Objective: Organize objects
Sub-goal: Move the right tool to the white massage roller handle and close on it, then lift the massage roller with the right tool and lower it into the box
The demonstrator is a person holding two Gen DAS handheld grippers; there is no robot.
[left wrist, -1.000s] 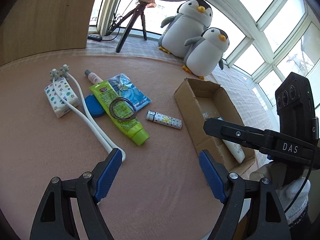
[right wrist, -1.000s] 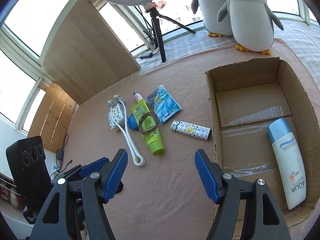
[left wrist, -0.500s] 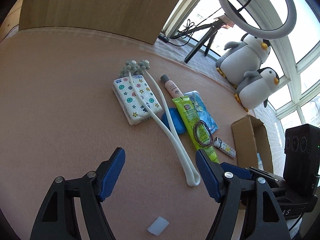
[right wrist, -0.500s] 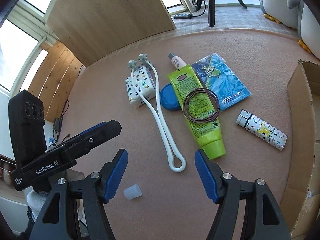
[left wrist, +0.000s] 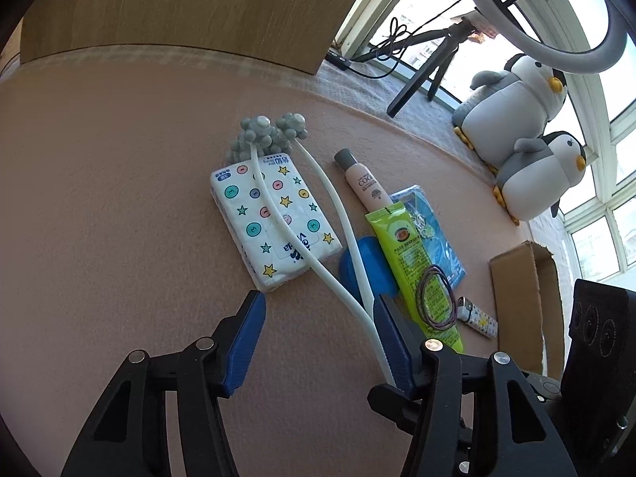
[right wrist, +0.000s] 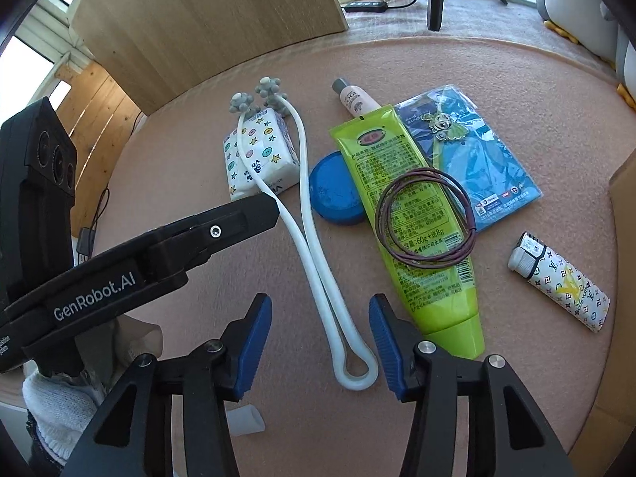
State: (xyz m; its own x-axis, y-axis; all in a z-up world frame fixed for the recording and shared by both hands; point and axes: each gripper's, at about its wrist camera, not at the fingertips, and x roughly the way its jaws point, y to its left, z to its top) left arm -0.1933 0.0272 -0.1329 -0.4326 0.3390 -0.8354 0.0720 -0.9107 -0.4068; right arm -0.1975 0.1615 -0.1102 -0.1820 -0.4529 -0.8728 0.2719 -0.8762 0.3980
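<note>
A white U-shaped massager [left wrist: 276,218] with grey knobbed ends lies across a star-printed tissue pack [left wrist: 238,202]. My left gripper [left wrist: 318,318] is open just short of the pack, with the massager's stem running past its right finger. My right gripper [right wrist: 320,318] is also open, and the massager [right wrist: 322,278] has its loop end between the fingertips. Beside it lie a green tube [right wrist: 405,198] with hair ties [right wrist: 425,218] on top, a blue lid [right wrist: 334,194], a pink bottle [right wrist: 355,99], a blue packet [right wrist: 489,167] and a patterned lighter [right wrist: 560,282]. The left gripper [right wrist: 262,210] reaches in from the left.
A cardboard box [left wrist: 524,302] stands at the right, its edge [right wrist: 624,183] just showing in the right wrist view. Two plush penguins [left wrist: 516,119] and a ring-light tripod [left wrist: 429,67] sit beyond the table. A small white cap [right wrist: 244,419] lies near my right gripper. A wooden board [left wrist: 179,8] stands behind.
Both grippers have swung away from the box toward the cluster and come closer. The right gripper now straddles the massager's loop end. The left gripper has neared the tissue pack.
</note>
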